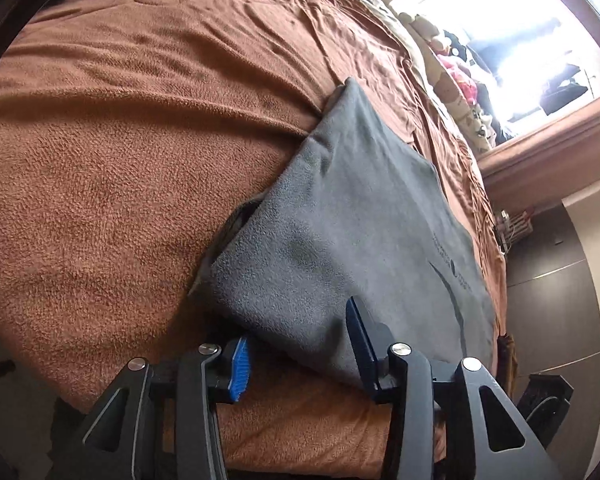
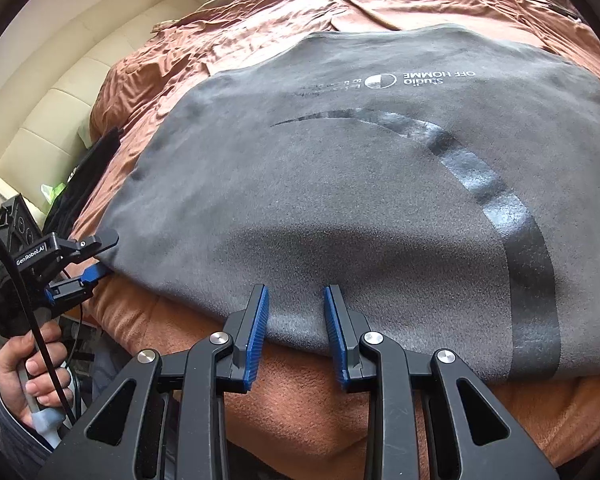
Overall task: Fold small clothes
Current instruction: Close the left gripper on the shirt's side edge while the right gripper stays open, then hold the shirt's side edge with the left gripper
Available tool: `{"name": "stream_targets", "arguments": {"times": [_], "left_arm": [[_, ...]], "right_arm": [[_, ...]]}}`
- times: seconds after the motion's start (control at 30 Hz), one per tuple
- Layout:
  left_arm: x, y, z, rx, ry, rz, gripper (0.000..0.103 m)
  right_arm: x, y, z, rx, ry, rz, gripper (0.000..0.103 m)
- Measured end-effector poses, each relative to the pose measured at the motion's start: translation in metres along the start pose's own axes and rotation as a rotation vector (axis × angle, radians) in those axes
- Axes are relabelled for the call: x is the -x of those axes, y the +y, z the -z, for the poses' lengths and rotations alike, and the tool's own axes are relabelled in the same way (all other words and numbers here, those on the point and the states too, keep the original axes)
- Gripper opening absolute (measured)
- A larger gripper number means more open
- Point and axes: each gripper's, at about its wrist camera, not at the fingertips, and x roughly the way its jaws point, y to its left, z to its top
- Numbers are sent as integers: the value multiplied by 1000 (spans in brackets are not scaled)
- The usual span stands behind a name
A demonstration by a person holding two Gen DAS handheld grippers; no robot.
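Straddling the near hem of a dark grey fleece garment, the right tongs sit lowest in the right wrist view, black arms ending in ribbed blue pads. The two pads stand apart with the grey cloth's edge lying between them; the cloth there lies flat rather than pinched, so these tongs are parted and grip nothing.

To the left, a person's hand holds the handle of the left tongs, whose tips reach the garment's near left corner. From the left wrist view, the left tongs have their jaws spread wide on either side of that corner, which droops over the bed's edge; neither pad presses the fabric, so they too are apart and holding nothing.

The garment is spread flat on a rust-brown fleece blanket covering the bed. A glossy black curved stripe sweeps across its surface, and small pale lettering sits near the far edge.

Beyond the garment, the blanket turns rumpled. A cream padded headboard rises at the far left, and a bright window glares at the far side of the room.
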Motion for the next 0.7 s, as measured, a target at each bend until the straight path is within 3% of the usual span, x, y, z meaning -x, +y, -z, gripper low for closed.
{"name": "stream_targets", "arguments": {"times": [0.17, 0.4, 0.7], "left_arm": [[10, 10, -9, 49, -59, -4, 29], [7, 14, -6, 79, -70, 14, 11], [11, 16, -8, 83, -84, 39, 7]], "right_arm": [[5, -2, -2, -14, -24, 21, 25], [8, 6, 2, 24, -59, 102, 25], [6, 24, 17, 45, 8, 167, 25]]}}
